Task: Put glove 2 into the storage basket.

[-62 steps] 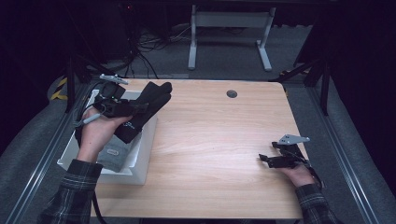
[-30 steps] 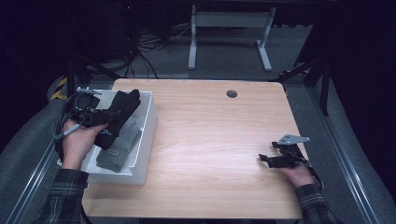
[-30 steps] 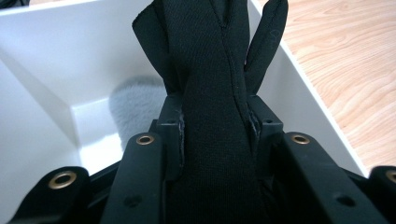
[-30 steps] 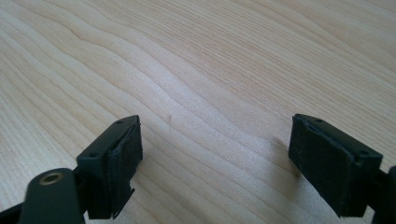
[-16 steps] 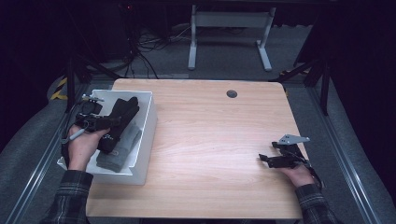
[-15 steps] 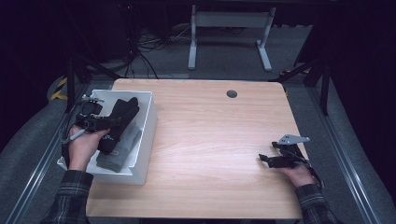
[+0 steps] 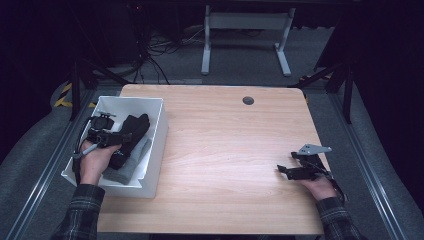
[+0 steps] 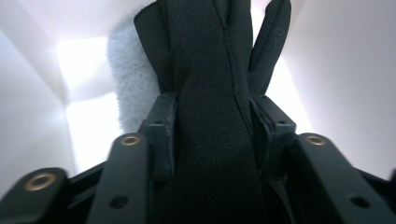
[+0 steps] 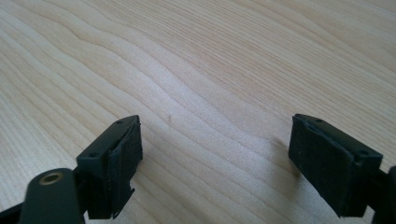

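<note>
My left gripper (image 7: 126, 136) reaches down into a white bin (image 7: 159, 134) at the table's left edge. A piece of black fabric (image 7: 136, 128) lies between its jaws, resting on a folded grey cloth (image 7: 131, 163). In the left gripper view the black fabric (image 8: 210, 56) fills the gap of the left gripper (image 8: 212, 123) and touches both pads. The jaws have just been opening, and the grey cloth (image 8: 128, 79) shows behind. My right gripper (image 7: 283, 170) rests open on the table at the right, and between the jaws of the right gripper (image 9: 215, 158) there is nothing but bare wood.
The light wooden table (image 7: 225, 140) has a round cable hole (image 7: 248, 100) near its far edge. The bin's white walls (image 8: 336, 70) close in around the left gripper. A desk frame (image 7: 245, 35) stands on the dark floor beyond.
My left hand carried the black fabric leftward from over the bin's edge and lowered it into the bin onto the grey cloth. The right gripper stayed still.
</note>
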Available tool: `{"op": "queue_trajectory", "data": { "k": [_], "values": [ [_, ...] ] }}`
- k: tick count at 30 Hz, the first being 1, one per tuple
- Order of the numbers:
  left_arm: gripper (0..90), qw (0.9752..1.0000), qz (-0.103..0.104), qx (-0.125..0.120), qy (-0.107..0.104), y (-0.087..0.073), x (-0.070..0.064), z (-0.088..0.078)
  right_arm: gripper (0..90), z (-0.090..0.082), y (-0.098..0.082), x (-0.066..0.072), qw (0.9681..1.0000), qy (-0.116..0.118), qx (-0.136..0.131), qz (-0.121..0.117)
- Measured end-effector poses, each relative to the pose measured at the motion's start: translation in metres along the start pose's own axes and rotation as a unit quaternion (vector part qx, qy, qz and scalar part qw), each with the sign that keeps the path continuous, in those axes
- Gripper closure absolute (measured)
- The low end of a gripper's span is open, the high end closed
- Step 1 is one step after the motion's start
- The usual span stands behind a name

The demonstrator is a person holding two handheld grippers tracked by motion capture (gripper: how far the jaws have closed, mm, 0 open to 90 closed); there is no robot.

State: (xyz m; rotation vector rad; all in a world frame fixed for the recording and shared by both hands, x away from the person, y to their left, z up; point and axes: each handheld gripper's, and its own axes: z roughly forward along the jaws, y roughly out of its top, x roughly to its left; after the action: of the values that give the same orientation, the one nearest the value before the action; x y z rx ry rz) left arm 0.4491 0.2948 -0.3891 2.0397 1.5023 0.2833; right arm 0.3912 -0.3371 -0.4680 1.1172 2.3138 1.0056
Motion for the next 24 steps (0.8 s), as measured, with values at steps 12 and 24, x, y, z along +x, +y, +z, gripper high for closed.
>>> {"op": "queue_trajectory", "data": {
  "k": [12,24],
  "values": [
    [25.4,0.9997,0.001,-0.018,0.013,0.002,-0.002,-0.004,17.9,0.000,0.000,0.000,1.0000,0.000,0.000,0.000],
    [20.4,0.9989,0.008,-0.045,0.015,0.010,-0.008,-0.019,17.9,0.000,0.000,0.000,1.0000,0.000,0.000,0.000]
  ]
}}
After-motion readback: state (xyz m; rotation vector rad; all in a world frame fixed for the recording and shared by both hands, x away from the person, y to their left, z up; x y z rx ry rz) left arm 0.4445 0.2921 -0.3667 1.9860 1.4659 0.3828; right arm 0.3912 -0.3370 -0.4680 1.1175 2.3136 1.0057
